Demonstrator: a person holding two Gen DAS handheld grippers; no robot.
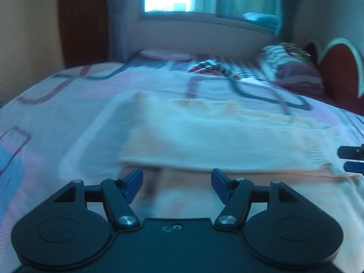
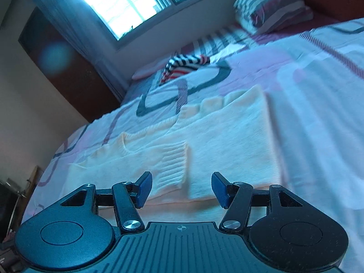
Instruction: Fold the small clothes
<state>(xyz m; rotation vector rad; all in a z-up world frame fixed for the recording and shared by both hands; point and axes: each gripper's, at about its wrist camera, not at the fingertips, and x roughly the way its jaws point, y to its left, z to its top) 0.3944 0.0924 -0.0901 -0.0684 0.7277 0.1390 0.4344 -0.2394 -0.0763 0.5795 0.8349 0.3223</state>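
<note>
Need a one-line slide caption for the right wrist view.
Open right tool over the near edge of a folded cream sweater on a patterned bed, striped garment beyond.

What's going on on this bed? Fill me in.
A person holding two grippers is folding a cream knit sweater on the patterned bedspread. It lies partly folded, one ribbed cuff laid across the body. The left gripper and right gripper both hover open at its near edge, holding nothing. A striped garment waits farther back.
</note>
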